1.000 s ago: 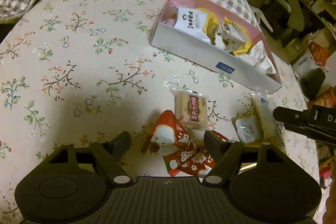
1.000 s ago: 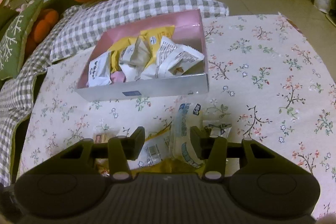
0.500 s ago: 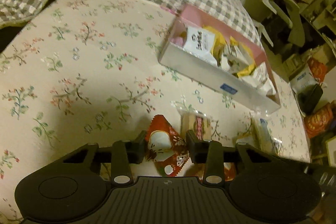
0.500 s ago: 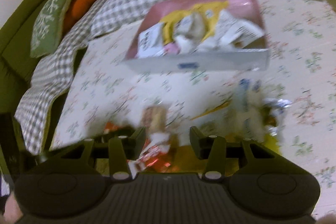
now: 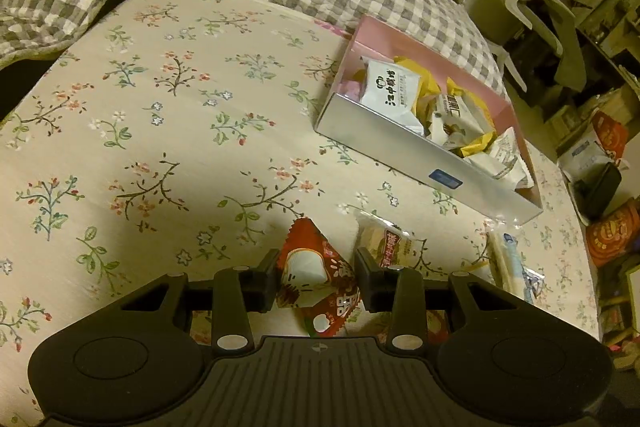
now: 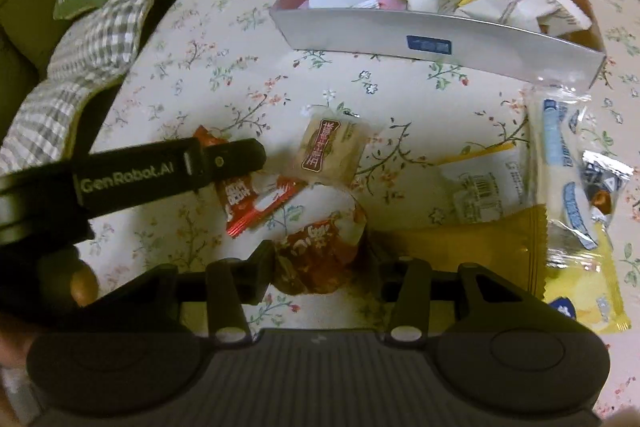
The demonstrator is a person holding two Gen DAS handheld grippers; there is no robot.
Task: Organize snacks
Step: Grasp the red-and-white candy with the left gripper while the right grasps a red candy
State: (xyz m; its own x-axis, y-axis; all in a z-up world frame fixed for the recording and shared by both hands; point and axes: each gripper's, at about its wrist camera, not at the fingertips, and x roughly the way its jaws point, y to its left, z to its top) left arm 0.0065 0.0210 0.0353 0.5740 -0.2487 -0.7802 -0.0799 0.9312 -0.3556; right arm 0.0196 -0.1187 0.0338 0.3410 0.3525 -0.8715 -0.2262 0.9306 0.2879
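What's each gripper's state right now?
Left gripper: jaws have just been closing, now shut on the red triangular packet.
Right gripper: open, straddling the crumpled red packet, not pinching it.

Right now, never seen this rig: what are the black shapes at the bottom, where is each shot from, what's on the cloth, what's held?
There is no robot arm. A person holds a two-finger gripper in each hand, and a fisheye camera on each looks along its fingers. One picture comes from the left gripper, the other from the right gripper. The black shapes are the grippers' own bodies.

On the floral tablecloth stands a silver-walled, pink-lined box of wrapped snacks. Loose before it lie a beige square packet, a long white-and-blue packet and a yellow wrapper.

The left jaws have just been closing and now pinch a red triangular snack packet. A red-brown packet sits between the right gripper's fingers, but whether they press it is unclear.
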